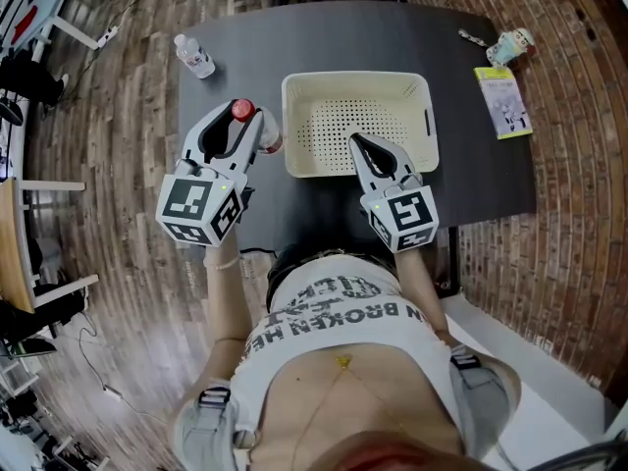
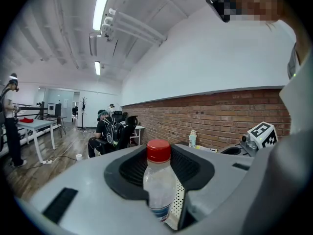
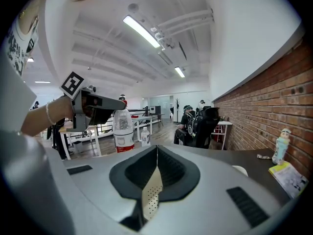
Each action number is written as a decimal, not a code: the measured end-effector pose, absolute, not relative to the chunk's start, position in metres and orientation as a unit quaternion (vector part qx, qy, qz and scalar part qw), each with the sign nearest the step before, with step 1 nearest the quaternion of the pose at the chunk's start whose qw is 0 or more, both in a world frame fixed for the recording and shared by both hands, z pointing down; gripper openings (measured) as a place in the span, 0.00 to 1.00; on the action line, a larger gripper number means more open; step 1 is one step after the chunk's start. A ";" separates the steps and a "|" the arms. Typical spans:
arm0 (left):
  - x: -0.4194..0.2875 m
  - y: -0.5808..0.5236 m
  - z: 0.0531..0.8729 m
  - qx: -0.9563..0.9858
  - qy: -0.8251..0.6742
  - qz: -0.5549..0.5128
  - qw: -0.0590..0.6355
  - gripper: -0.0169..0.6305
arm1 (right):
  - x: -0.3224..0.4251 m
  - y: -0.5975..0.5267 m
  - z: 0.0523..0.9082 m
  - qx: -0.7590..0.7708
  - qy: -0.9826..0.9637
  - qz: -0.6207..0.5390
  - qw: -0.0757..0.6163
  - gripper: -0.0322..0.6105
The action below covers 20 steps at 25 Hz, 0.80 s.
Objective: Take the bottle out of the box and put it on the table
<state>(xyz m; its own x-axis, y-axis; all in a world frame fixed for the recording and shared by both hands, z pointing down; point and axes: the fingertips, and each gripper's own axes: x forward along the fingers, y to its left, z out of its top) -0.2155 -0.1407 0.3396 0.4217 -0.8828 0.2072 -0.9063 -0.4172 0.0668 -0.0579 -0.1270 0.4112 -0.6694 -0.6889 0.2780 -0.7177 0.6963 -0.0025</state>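
My left gripper [image 1: 250, 126] is shut on a clear bottle [image 1: 263, 137] with a red cap, held upright just left of the cream perforated box [image 1: 355, 78]. In the left gripper view the bottle [image 2: 159, 180] stands between the jaws of this gripper [image 2: 160, 166], with a strip of the box [image 2: 179, 199] beside it. My right gripper [image 1: 363, 143] hovers over the box's near side with its jaws together. From the right gripper [image 3: 156, 148] I see the box [image 3: 150, 196] through the slit under the tips, and the held bottle [image 3: 123, 126] off to the left.
A second clear bottle [image 1: 194, 55] stands at the dark table's [image 1: 294, 37] far left corner. A small figurine [image 1: 510, 44] and a yellow leaflet [image 1: 502, 99] lie at the far right. Brick wall to the right; people sit beyond the table.
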 end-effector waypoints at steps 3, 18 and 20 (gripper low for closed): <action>-0.220 -0.140 0.342 0.844 -0.526 0.072 0.084 0.26 | -0.065 -0.127 0.411 0.390 -0.910 0.056 0.130 0.06; -0.237 -0.138 0.355 0.859 -0.499 0.078 0.086 0.26 | -0.086 -0.121 0.415 0.416 -0.898 0.059 0.129 0.06; -0.241 -0.137 0.358 0.859 -0.498 0.078 0.088 0.26 | -0.088 -0.121 0.415 0.419 -0.897 0.058 0.129 0.06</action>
